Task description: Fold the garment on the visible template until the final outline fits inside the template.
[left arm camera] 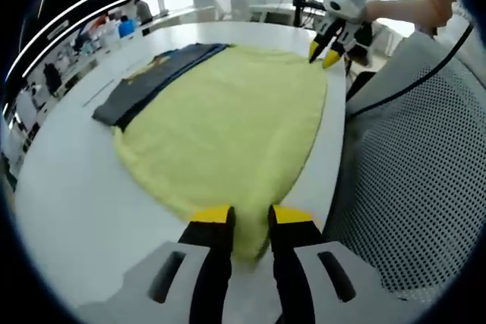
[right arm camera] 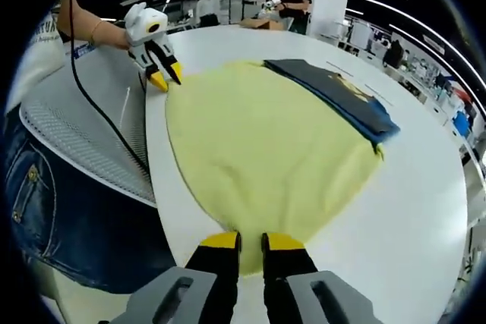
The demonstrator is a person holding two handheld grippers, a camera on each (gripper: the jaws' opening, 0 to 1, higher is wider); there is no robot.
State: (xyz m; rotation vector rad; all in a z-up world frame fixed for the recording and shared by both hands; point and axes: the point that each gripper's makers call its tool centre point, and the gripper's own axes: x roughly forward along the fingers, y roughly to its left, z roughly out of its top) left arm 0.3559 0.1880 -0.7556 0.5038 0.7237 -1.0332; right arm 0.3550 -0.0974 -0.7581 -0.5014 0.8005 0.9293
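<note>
While the yellow garment point(left arm camera: 228, 127) is spread flat on the white table point(left arm camera: 76, 202) beside a dark folded garment point(left arm camera: 152, 77), its 2 near corners are pinched by the left gripper point(left arm camera: 249, 221) and right gripper point(right arm camera: 250, 242).

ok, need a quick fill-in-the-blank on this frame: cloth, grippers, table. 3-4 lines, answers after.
1. The big cloth spread on the table is ____ in colour.
2. The dark blue garment lies partly ____ the big cloth.
3. The left gripper and the right gripper each pinch the cloth at its ____.
4. The table top is ____ in colour.

Missing words: yellow; under; edge; white
</note>
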